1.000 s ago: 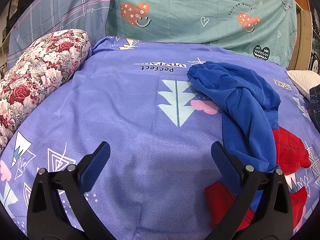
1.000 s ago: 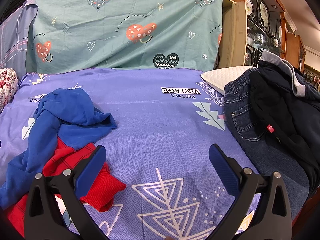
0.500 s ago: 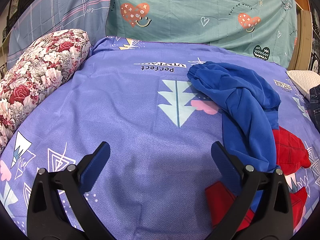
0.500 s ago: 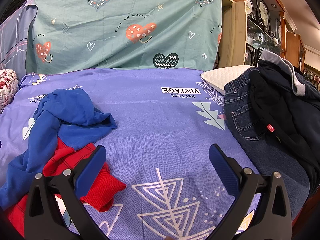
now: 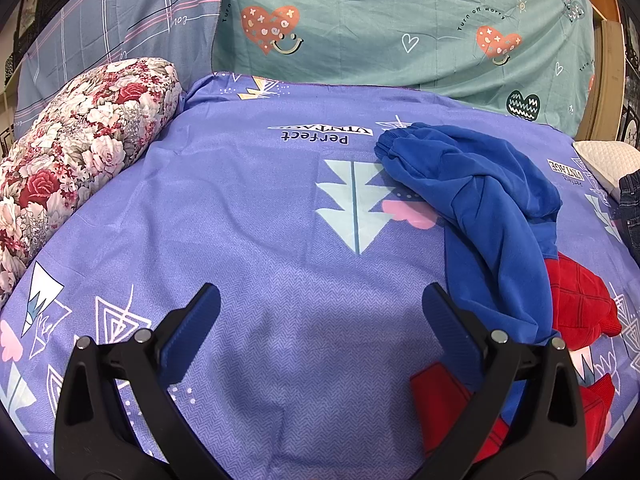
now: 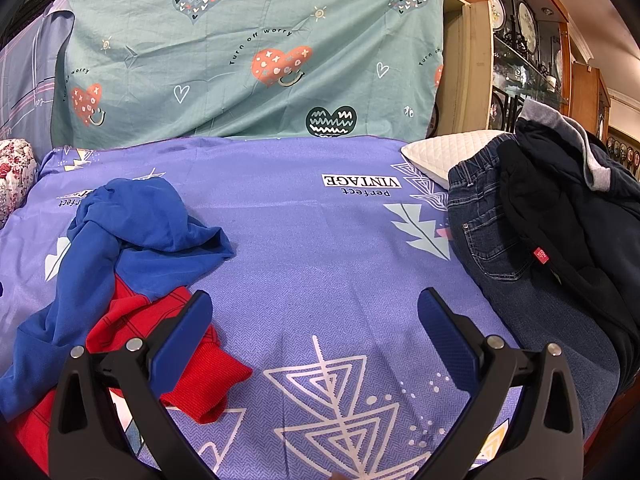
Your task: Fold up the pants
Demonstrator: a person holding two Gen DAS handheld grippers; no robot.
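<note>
Two grippers are held above a purple bedsheet, and both sets of jaws are spread wide with nothing between them. The left gripper is aimed at bare sheet, with the blue and red pants lying to its right. The right gripper has the same pants at its left, its left finger passing in front of the red fabric; contact cannot be confirmed.

The pants are crumpled, with one leg twisted and bunched. No part has been flattened, so folding is judged not to have begun.

Hazards from this state:

1. A grasp taken on the bunched middle is likely to gather several layers, and the twist would be carried into the fold.
2. The sheet may be pinched together with the garment if the jaws are closed too low.
3. A pile of jeans and dark clothing lies at the right edge, against a white pillow. A wide sweep of the right gripper could drag into it.
4. Waistband and cuffs are hard to distinguish; a wrong edge may be picked.
</note>
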